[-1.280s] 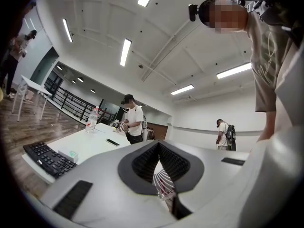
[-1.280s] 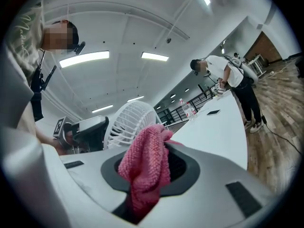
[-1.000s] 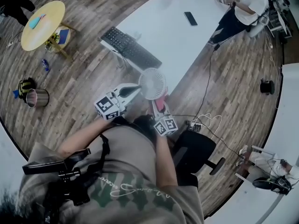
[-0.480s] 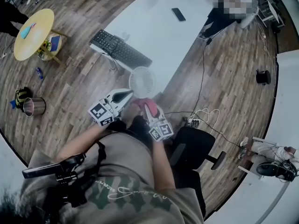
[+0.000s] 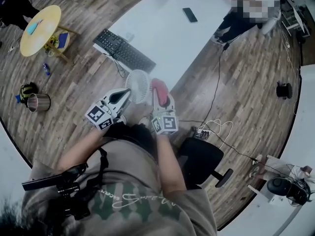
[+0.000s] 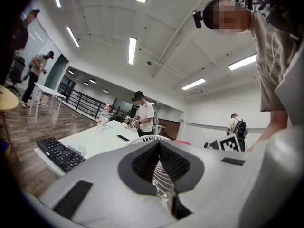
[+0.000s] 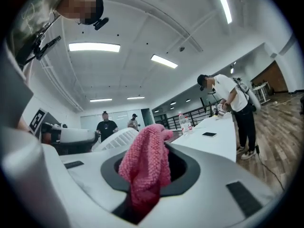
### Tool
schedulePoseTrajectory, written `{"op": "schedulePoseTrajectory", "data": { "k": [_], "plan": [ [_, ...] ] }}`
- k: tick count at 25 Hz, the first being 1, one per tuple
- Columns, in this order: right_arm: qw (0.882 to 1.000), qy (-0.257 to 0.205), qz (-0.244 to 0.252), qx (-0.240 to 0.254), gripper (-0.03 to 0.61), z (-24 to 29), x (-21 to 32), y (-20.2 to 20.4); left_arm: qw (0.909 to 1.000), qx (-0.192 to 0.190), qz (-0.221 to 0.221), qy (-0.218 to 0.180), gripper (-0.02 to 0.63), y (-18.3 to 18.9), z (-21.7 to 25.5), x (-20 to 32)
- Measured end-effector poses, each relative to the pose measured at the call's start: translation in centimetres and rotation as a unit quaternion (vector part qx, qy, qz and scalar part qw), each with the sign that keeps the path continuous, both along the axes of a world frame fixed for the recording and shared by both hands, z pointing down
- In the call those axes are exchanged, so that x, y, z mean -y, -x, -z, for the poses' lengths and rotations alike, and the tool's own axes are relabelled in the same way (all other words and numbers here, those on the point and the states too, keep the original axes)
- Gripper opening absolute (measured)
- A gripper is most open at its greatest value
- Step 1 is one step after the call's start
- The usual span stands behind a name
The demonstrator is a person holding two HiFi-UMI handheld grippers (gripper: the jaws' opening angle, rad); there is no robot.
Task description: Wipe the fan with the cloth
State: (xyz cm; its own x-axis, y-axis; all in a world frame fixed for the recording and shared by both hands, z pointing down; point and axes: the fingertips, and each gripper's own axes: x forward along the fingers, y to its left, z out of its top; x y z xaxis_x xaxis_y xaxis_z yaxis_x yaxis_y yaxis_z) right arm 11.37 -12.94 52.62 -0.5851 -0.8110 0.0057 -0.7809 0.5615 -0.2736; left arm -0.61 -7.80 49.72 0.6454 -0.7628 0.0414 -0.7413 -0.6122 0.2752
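Nubbly pink knit cloth (image 5: pixel 158 86) beside round slatted fan (image 5: pixel 137 85).

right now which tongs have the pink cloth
The right tongs: the pink cloth is pinched in them, while the left tongs grip the white fan.

Keyboard (image 5: pixel 124 50) and phone (image 5: pixel 190 14) lie on white table (image 5: pixel 162 31).

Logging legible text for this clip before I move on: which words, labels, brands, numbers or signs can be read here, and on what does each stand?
Nothing here reads clearly enough to quote.
On the shirt: one line of cursive print, too blurred to read.
On the left cube and the right cube: square black-and-white markers, no letters or digits.
On the keyboard: key legends too small to read.
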Motion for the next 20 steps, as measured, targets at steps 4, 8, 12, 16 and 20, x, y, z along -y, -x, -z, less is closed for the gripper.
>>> {"op": "schedulePoseTrajectory", "data": {
  "k": [4, 8, 12, 16, 20],
  "plan": [
    [0.999, 0.022, 0.046, -0.007, 0.086, -2.6, -0.1, 2.3, 0.9994, -0.001, 0.035, -0.004, -0.012, 0.7, 0.5, -0.1],
    [0.998, 0.027, 0.061, -0.018, 0.087, -4.6, -0.7, 3.6, 0.9981, -0.008, 0.061, -0.005, -0.011, 1.0, 0.0, 0.6],
    [0.998, 0.048, 0.046, -0.019, 0.087, -5.8, -0.2, 3.0, 0.9987, -0.013, 0.050, 0.005, -0.012, -0.3, -0.9, 1.3],
    [0.998, 0.050, 0.044, -0.010, 0.087, -6.2, -0.1, 2.9, 0.9987, -0.007, 0.051, 0.002, -0.012, -0.7, -0.9, 1.9],
    [0.997, 0.048, 0.054, -0.011, 0.095, -6.4, -0.1, 3.3, 0.9980, -0.009, 0.062, 0.009, -0.012, -0.2, -1.3, 2.2]
  ]
}}
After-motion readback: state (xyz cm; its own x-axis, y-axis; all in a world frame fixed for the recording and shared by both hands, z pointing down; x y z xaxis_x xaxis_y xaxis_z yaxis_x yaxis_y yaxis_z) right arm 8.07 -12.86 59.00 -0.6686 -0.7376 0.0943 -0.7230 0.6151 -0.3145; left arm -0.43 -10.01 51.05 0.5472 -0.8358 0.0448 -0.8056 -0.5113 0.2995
